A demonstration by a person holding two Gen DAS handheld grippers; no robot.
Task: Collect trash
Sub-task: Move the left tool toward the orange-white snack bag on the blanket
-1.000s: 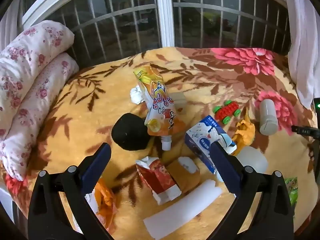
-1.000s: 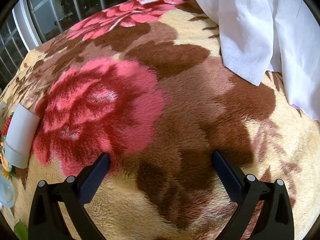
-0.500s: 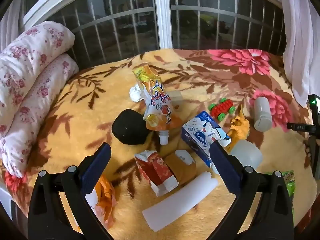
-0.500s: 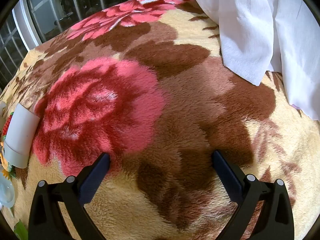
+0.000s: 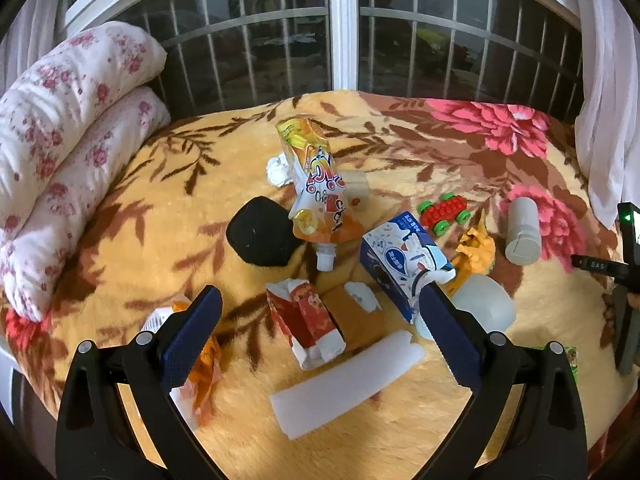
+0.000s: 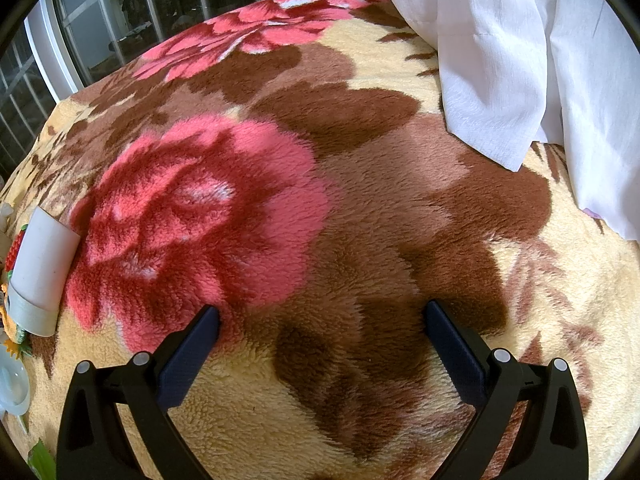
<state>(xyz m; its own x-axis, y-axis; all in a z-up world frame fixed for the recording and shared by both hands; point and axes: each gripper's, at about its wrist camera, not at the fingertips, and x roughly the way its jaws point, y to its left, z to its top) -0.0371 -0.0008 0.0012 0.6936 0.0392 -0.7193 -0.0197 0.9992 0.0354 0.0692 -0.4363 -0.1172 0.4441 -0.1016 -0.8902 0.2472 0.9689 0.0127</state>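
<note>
Trash lies on a flowered blanket [image 5: 400, 432]. In the left wrist view I see an orange drink pouch [image 5: 320, 196], a blue milk carton [image 5: 404, 264], a torn red carton [image 5: 308, 320], a white foam strip [image 5: 348, 380], an orange wrapper [image 5: 200, 372] and a crumpled white tissue [image 5: 278, 170]. My left gripper [image 5: 320, 324] is open and empty, held above the red carton. My right gripper [image 6: 320, 336] is open and empty over bare blanket [image 6: 360, 240]. A grey-white tube [image 5: 522, 230] also shows in the right wrist view [image 6: 40, 272].
A black round object [image 5: 262, 236], a red and green toy car [image 5: 442, 212], an orange toy [image 5: 476, 248] and a translucent plastic container [image 5: 484, 308] lie among the trash. Floral pillows [image 5: 68, 160] lie at left. A white curtain [image 6: 540, 60] hangs at right. A barred window [image 5: 344, 32] is behind.
The left gripper has pulled back and risen a little, so the trash pile looks smaller and sits further off. The right gripper has not moved.
</note>
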